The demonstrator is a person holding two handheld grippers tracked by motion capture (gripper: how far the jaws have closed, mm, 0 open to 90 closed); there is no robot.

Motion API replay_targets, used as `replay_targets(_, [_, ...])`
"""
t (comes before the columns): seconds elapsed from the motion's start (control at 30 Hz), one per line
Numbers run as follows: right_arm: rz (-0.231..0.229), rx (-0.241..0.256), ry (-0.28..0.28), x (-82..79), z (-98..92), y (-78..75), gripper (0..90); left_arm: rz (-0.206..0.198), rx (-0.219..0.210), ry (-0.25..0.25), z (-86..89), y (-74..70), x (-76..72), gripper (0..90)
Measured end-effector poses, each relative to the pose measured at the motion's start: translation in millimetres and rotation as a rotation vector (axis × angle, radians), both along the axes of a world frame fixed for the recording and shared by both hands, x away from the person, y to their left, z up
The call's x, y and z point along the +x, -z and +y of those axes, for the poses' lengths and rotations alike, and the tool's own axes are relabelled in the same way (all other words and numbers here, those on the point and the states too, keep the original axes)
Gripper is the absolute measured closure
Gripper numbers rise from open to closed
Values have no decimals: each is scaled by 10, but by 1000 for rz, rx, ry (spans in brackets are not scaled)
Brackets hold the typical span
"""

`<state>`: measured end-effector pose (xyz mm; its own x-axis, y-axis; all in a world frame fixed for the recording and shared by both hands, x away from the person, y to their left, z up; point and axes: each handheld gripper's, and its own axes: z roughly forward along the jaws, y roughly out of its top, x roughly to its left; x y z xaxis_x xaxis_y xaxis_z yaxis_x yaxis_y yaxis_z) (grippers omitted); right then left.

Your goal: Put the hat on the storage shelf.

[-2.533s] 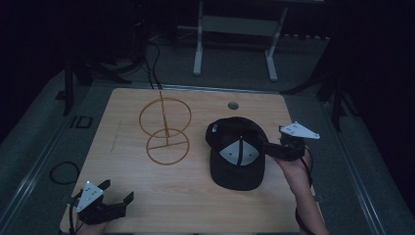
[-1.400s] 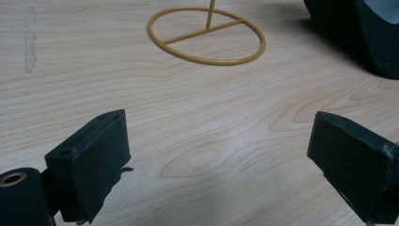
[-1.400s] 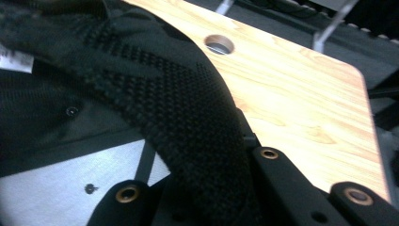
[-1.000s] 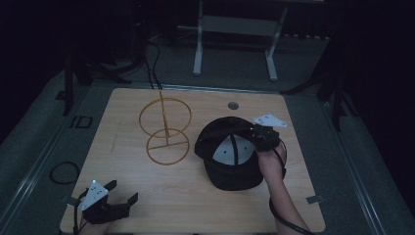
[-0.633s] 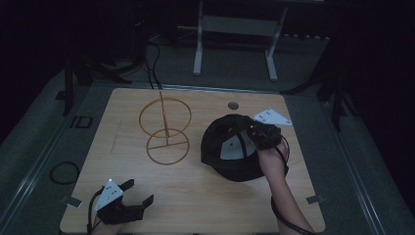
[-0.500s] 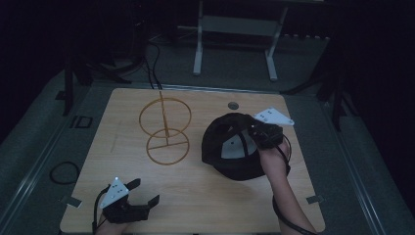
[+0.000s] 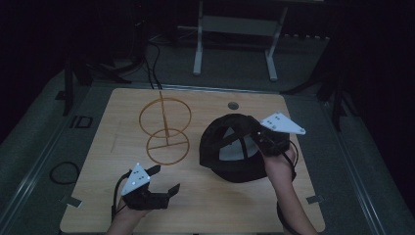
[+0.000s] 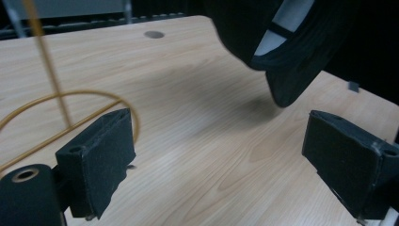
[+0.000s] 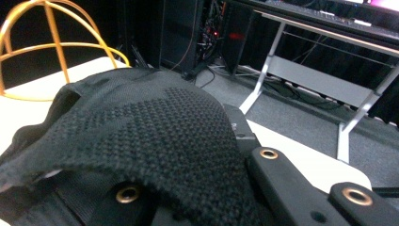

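Dark room; grey floor around a light wooden worktop, and a white metal frame stand behind its far edge. A small round grommet hole sits near the far edge of the worktop.

Your right gripper is on the right half of the worktop, its grey three-cornered plate uppermost. Its jaws pinch the fabric of the black mesh-knit baseball cap; in the right gripper view the knit cloth drapes over the jaws and covers them. In the left gripper view the cap hangs tilted with its edge clear of the wood, a shadow under it, and a pale lining panel shows inside.

The yellow wire cap stand, two hoops joined by a thin upright rod, stands left of the cap, near but not touching it. The base hoop lies flat on the wood.

Your left gripper is at the near left, just in front of the stand's base hoop. Its jaws are spread wide and hold nothing; between them lies bare wood.
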<state>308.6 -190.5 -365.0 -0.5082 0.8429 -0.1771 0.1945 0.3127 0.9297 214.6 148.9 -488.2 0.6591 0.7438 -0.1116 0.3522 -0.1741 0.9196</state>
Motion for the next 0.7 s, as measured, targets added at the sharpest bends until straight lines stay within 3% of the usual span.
replay_targets(0.17, [-24,15,-20,-108,0,-46,890,1,2,38,-201,-117,64,101])
replay_targets(0.5, [-46,16,-63,-215,57,-106,890,-47,8,69,-506,-389,215,137])
replay_targets(0.7, [-48,25,-105,-276,76,-99,890,-18,16,86,-620,-402,351,150])
